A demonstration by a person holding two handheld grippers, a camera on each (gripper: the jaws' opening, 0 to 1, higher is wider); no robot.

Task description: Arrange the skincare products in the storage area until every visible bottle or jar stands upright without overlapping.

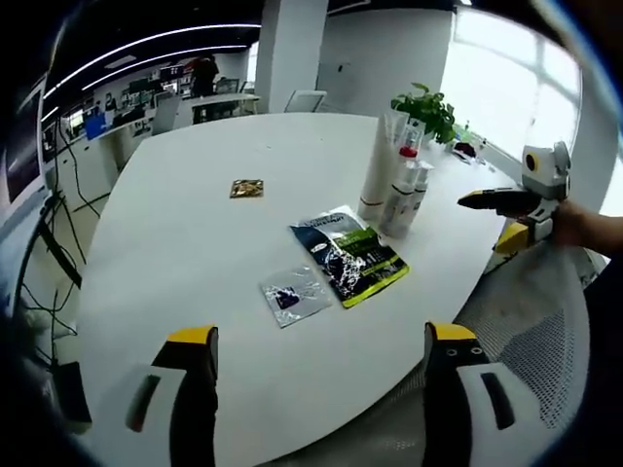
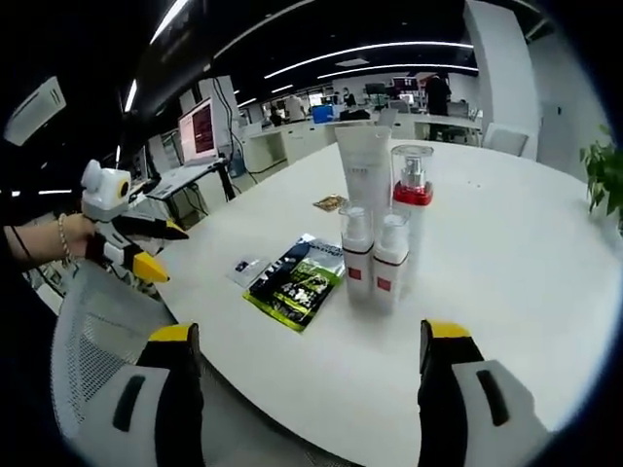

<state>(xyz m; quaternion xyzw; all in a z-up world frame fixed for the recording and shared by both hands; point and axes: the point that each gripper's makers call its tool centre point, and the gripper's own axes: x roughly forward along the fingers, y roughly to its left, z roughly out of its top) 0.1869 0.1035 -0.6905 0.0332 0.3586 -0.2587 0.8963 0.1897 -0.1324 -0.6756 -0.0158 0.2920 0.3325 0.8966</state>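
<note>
1. I am looking at the bottles (image 2: 382, 226) on the white table (image 2: 506, 282). They are all standing up in a tight group, so that part looks done to me.
2. I am holding both grippers back over the table edge, the left gripper (image 1: 316, 389) and the right gripper (image 2: 310, 384), jaws wide apart, holding nothing.
3. The bottles are white with red bands. Flat packets (image 2: 297, 282) are lying beside them.
</note>
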